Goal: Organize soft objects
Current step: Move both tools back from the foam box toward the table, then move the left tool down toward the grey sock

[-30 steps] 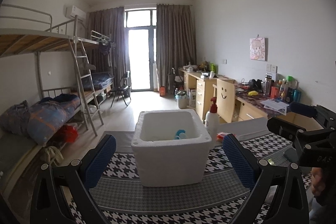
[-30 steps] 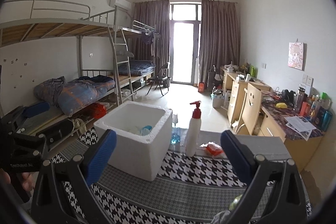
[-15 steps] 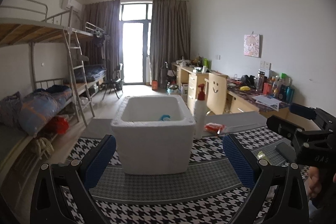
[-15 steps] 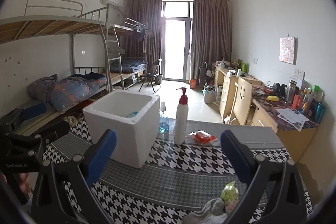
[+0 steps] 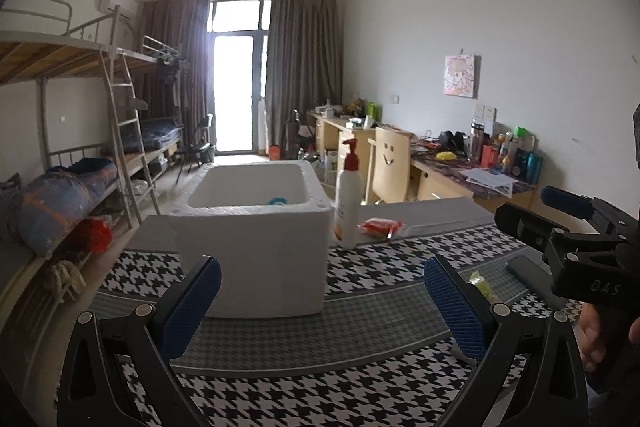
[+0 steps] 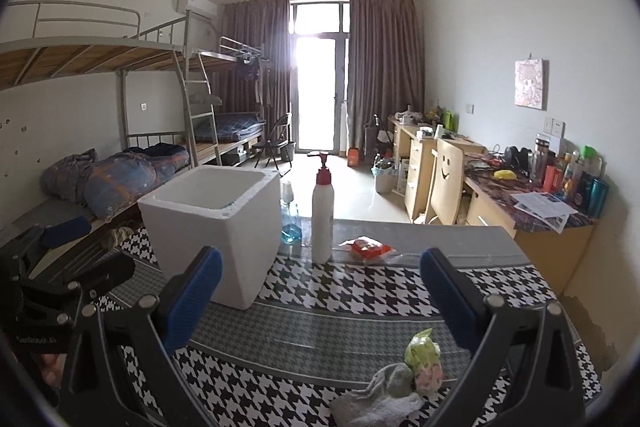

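Grey sock (image 6: 380, 397) beside green pouch (image 6: 424, 361) on table | left tongs (image 5: 322, 303), right tongs (image 6: 320, 297) both wide apart, empty

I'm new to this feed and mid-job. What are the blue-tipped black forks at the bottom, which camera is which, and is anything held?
Each picture comes from a fisheye camera on a hand-held gripper, looking along its two blue-padded fingers. One shows the left gripper, the other the right gripper. Both are open and hold nothing. On the houndstooth tablecloth stand a white foam box, a pump bottle and a red packet. A grey sock and a green soft item lie near the right gripper.
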A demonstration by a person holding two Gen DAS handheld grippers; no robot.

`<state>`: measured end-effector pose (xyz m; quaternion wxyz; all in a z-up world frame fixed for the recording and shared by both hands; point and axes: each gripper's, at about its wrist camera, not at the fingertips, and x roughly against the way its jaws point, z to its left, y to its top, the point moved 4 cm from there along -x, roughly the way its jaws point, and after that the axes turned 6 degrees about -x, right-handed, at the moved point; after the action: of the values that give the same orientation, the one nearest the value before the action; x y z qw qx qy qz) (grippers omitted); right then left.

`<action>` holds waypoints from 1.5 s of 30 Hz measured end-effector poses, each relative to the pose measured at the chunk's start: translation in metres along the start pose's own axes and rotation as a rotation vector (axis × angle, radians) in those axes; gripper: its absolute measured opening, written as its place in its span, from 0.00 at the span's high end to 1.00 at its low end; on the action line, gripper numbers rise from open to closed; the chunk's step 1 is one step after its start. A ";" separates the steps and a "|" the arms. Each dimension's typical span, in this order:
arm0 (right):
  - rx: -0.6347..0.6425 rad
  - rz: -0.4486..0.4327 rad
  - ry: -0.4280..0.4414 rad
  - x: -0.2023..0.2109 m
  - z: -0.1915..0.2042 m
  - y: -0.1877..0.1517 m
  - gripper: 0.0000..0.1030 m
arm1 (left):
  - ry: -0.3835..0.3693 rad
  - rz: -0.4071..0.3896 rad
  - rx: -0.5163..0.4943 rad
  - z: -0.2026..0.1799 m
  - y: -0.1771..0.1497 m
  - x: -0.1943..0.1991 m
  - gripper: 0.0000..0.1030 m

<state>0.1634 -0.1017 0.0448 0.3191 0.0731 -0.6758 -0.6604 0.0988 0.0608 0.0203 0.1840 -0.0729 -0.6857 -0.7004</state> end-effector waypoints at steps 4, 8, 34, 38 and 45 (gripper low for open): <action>-0.006 0.006 -0.016 0.003 -0.006 -0.002 0.02 | -0.019 -0.013 -0.002 -0.007 0.000 0.000 0.01; -0.015 0.005 -0.044 0.007 -0.013 -0.009 0.02 | -0.054 0.005 -0.015 -0.019 -0.002 -0.009 0.01; -0.113 0.079 -0.205 0.015 -0.074 -0.038 0.02 | -0.200 0.089 -0.073 -0.076 -0.017 -0.041 0.01; -0.135 0.096 -0.219 0.015 -0.083 -0.044 0.02 | -0.212 0.122 -0.075 -0.083 -0.021 -0.049 0.01; -0.148 0.127 -0.237 0.012 -0.092 -0.057 0.02 | -0.238 0.173 -0.103 -0.097 -0.030 -0.062 0.01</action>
<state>0.1844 -0.1922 -0.0118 0.2829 -0.0719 -0.6616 -0.6907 0.1599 -0.0250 -0.0350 0.1571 -0.2233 -0.6572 -0.7025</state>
